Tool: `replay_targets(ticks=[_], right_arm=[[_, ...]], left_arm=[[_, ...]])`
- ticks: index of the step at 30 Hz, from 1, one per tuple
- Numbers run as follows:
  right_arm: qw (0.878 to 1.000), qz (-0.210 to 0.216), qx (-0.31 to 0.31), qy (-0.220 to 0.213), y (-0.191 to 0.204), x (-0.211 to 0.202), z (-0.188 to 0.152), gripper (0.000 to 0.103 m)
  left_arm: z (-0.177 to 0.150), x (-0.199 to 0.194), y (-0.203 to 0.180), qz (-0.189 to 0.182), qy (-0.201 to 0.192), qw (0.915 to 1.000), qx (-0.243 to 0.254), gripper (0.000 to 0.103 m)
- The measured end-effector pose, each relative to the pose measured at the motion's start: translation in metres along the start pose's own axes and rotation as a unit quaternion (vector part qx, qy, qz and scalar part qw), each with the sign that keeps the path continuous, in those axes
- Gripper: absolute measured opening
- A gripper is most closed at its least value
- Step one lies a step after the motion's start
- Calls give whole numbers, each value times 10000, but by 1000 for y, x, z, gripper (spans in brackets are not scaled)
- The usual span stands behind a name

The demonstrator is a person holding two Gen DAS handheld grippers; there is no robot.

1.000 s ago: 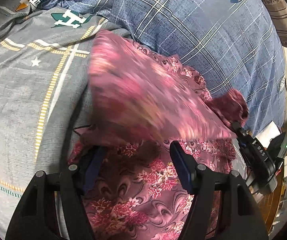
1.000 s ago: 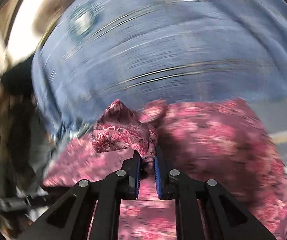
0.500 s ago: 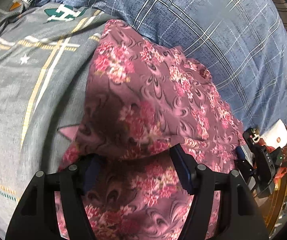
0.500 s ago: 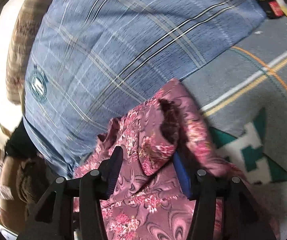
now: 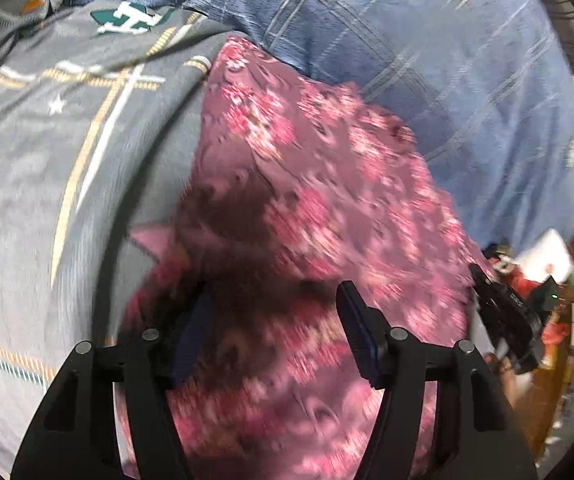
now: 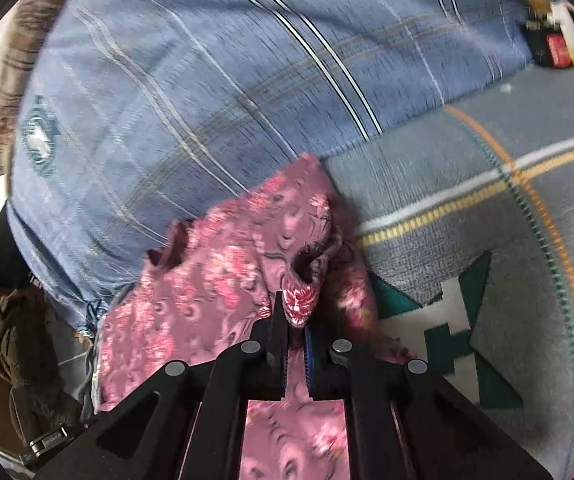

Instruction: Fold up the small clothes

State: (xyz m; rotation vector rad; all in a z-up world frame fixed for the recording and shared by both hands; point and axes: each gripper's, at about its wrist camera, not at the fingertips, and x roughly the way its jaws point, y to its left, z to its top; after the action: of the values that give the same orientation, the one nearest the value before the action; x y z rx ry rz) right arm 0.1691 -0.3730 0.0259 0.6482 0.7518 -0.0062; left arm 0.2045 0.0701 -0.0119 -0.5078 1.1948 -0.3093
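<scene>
A small pink floral garment [image 5: 311, 216] lies on a grey bedsheet [image 5: 39, 168], partly folded over itself. My left gripper [image 5: 275, 320] is open, its fingers straddling the near part of the cloth. The garment also shows in the right wrist view [image 6: 215, 280]. My right gripper [image 6: 295, 328] is shut on a bunched fold of the garment. The right gripper also shows at the right edge of the left wrist view [image 5: 507, 320].
A blue plaid quilt [image 6: 207, 80] lies bunched behind the garment. The grey bedsheet [image 6: 487, 220] carries yellow stripes and a teal logo. Small items sit at the far right corner [image 6: 555, 48]. A brown cloth [image 6: 27, 340] hangs at the left beside the bed.
The right gripper opened half a second ago and has now shut again on a fold of the garment. The top layer has settled flat. The left gripper stays open.
</scene>
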Motion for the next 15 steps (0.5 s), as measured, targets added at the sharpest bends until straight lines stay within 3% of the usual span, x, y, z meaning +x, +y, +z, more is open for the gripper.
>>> replay_targets(ticks=[2,4,5,6,7,10,13,15], right_arm=[[9998,-76,-131,-89,3,-8,-4,11],[9984,-366,-123,402,-2,7,-6,11],[9964,-520,-19,670,-9,12,-9,4],[9977,-387,75,553,-13,2,-10,5],[9984,-320,91,464,-12,-9,-12,13],[9984,-36,-203,522,0,-35,-22,15],[9945,-190,-539,876,0,-45,-41,30],[9864,-555,-775,1335,-6,-43,-61,30]], left_arm=[[-6,-3,3,115,-72,9999,45,63],[-7,6,8,464,30,9989,109,62],[-9,5,8,457,-38,9988,160,61],[-12,0,5,551,-72,9982,229,61],[-15,-4,1,585,-99,9978,300,61],[-26,-13,-4,619,-313,9961,542,61],[-36,-10,-2,695,-229,9955,599,61],[-42,-7,1,722,-120,9957,567,61]])
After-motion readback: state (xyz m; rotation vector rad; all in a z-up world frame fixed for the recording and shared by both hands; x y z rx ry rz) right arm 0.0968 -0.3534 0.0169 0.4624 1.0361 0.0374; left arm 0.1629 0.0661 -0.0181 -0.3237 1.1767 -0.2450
